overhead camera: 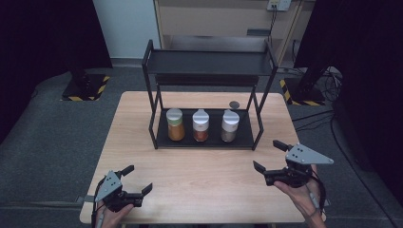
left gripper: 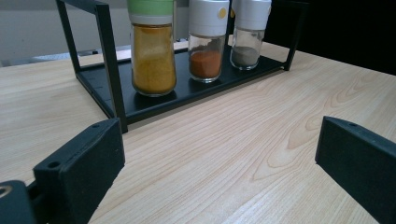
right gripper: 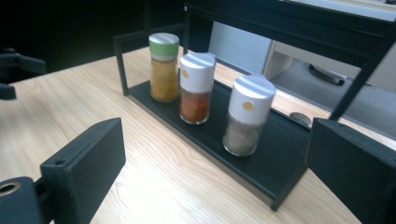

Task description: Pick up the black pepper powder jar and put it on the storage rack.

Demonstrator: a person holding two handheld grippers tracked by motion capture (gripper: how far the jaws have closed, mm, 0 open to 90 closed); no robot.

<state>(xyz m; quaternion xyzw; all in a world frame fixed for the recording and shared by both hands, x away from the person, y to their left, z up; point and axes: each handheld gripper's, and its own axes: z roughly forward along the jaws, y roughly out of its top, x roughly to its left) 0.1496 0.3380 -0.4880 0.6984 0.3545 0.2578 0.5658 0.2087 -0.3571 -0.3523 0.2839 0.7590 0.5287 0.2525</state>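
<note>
A black two-shelf rack (overhead camera: pixel 209 61) stands at the back of the wooden table (overhead camera: pixel 199 175). Its lower shelf holds three spice jars in a row: a green-lidded jar of yellow powder (overhead camera: pixel 175 124), a white-lidded jar of orange-red powder (overhead camera: pixel 200 125) and a white-lidded jar of grey powder (overhead camera: pixel 230 126). My left gripper (overhead camera: pixel 138 178) rests open near the table's front left corner, with nothing between its jaws. My right gripper (overhead camera: pixel 266 155) is open and holds nothing at the front right, a short way right of the rack and facing the jars (right gripper: pixel 196 91).
A small grey round object (overhead camera: pixel 234 104) lies on the table behind the rack. The rack's upper shelf is bare. Bare tabletop stretches between both grippers and the rack's front. Dark stands and cables sit on the floor beyond the table.
</note>
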